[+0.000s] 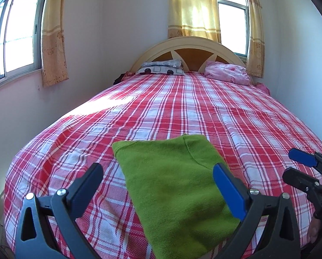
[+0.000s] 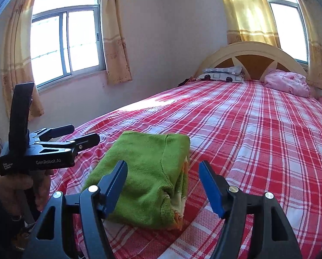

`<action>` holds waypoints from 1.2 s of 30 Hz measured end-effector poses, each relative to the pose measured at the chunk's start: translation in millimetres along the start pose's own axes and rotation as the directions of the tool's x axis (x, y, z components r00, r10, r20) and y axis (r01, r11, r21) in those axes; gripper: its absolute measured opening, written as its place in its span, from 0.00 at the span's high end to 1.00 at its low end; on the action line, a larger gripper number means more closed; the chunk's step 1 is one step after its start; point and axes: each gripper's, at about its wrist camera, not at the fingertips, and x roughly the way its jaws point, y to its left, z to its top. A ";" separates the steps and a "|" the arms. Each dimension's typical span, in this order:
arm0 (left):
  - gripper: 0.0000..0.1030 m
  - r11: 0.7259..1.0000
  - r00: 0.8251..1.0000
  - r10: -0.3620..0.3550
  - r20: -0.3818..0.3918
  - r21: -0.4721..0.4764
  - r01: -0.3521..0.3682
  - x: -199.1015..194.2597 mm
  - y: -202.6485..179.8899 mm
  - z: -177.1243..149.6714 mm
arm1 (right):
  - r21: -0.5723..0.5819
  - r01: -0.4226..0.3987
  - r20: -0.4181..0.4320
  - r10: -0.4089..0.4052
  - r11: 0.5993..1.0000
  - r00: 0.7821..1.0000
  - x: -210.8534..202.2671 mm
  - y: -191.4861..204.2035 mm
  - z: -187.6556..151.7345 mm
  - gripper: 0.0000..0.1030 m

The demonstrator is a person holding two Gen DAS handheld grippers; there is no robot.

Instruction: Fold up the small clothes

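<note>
Fingers [image 1: 230,192] apart above plaid bed [image 1: 182,99], curtained windows [image 1: 18,36].

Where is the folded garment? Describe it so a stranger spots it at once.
Find the bed with the red plaid sheet. At its near end, far from the pillows, lies a folded green knit. It is the only green thing on the sheet.

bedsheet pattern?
Red-and-white plaid bedsheet; clearest in the left wrist view.

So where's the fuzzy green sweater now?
The folded fuzzy green knitted sweater lies at the near end of the red-and-white checked bed cover, just ahead of both open claws, far from the pillows.
</note>
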 end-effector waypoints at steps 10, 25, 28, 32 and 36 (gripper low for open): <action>0.00 1.000 1.000 0.000 -0.005 0.000 0.000 0.6 -2.1 -2.3 | 0.006 0.001 0.002 -0.001 1.000 1.000 -1.8 -0.4 -0.4 0.33; 0.00 1.000 1.000 0.003 -0.011 0.001 -0.003 2.5 -1.6 -3.5 | 0.009 0.006 0.024 -0.006 1.000 1.000 -3.9 0.0 1.2 0.32; 0.00 1.000 1.000 0.000 -0.017 0.000 0.000 3.5 -0.1 -3.5 | 0.008 0.006 0.024 -0.006 1.000 1.000 -3.6 0.3 1.1 0.32; 0.00 1.000 1.000 0.018 -0.005 0.003 -0.018 2.0 -0.1 -3.2 | 0.003 0.003 0.027 -0.003 1.000 1.000 -4.5 1.6 1.7 0.32; 0.00 1.000 1.000 0.025 -0.010 0.012 -0.025 2.7 -1.5 -1.6 | -0.010 -0.001 0.028 0.002 1.000 1.000 -5.9 5.2 1.8 0.32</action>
